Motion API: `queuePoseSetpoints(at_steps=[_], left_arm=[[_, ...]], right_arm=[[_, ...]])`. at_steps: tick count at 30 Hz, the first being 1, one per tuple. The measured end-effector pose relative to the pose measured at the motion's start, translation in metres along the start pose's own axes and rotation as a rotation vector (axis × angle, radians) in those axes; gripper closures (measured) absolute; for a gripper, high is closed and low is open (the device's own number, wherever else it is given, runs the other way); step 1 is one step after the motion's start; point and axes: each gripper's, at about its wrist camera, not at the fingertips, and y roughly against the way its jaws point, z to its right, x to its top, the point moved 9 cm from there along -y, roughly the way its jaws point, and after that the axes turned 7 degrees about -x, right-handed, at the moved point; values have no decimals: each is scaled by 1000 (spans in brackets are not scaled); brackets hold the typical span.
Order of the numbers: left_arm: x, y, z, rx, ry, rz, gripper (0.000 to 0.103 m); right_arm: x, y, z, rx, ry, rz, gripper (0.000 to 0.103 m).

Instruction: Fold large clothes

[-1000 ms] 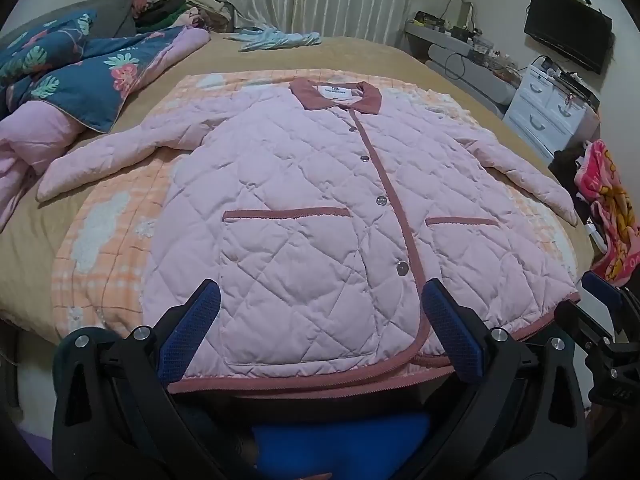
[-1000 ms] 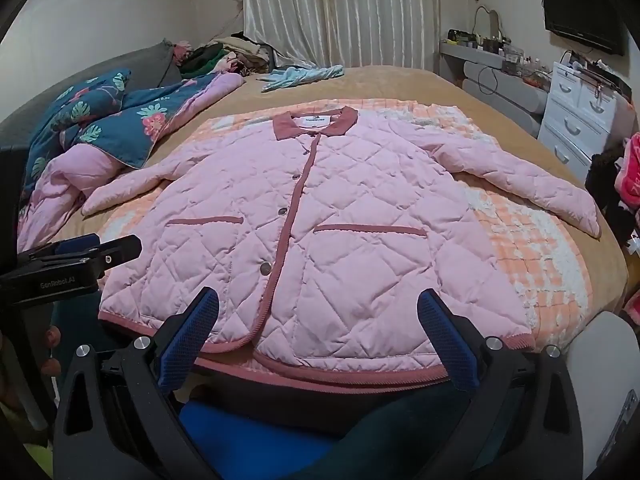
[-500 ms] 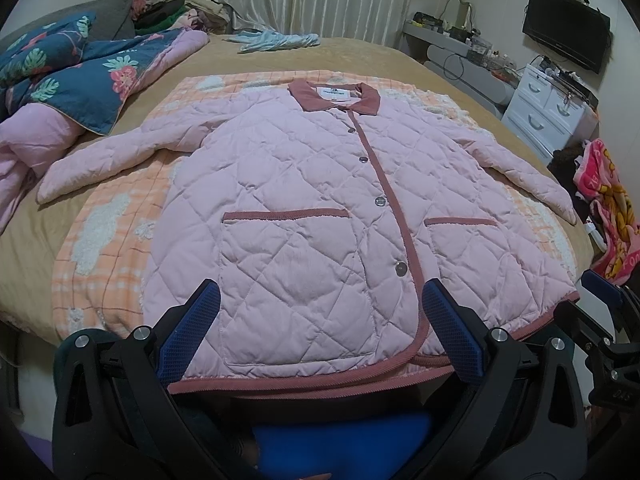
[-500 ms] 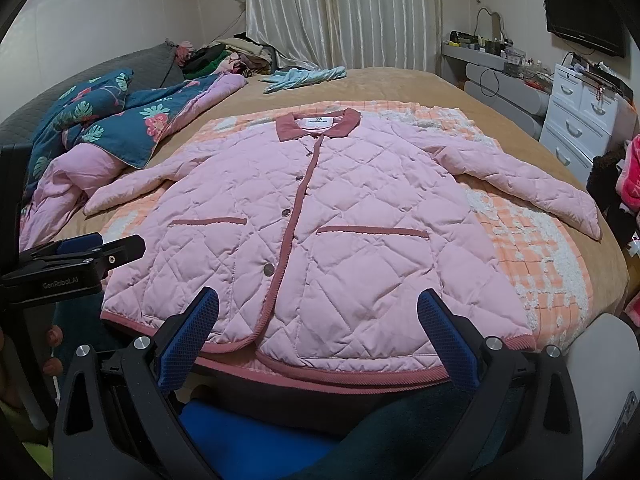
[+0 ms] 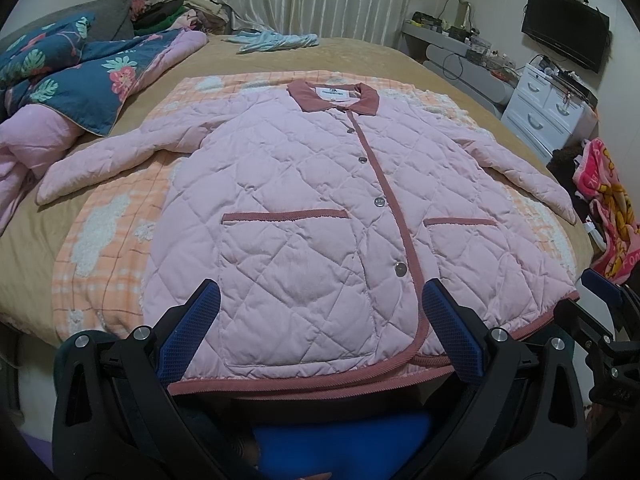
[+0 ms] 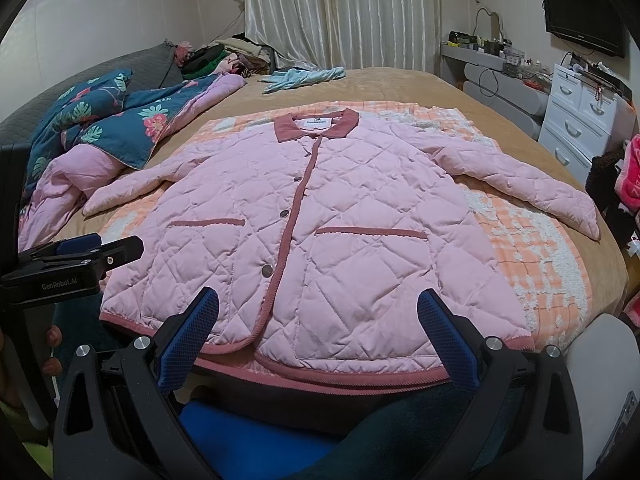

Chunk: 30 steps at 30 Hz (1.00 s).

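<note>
Both grippers, left (image 5: 320, 332) and right (image 6: 316, 332), have black frames, silver screws and blue textured jaws; one arm reads "GenRobot.AI".

The bed (image 6: 400, 84) wore a tan cover. An orange checked blanket (image 6: 532, 248) lay spread across its middle, a flowered quilt (image 6: 120, 120) bunched along its left edge, and a pale blue garment (image 6: 304, 76) lay near its far edge.

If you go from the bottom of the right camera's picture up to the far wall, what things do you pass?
right gripper → pink quilted jacket → orange checked blanket → light blue cloth → curtains
</note>
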Motion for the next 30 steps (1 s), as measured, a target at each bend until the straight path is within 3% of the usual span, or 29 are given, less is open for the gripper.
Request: queuePoseSetpoints(at_steps=[30], left_arm=[[14, -9, -7, -12, -1, -9, 9]], right_arm=[[9, -20, 0, -9, 3, -33, 4]])
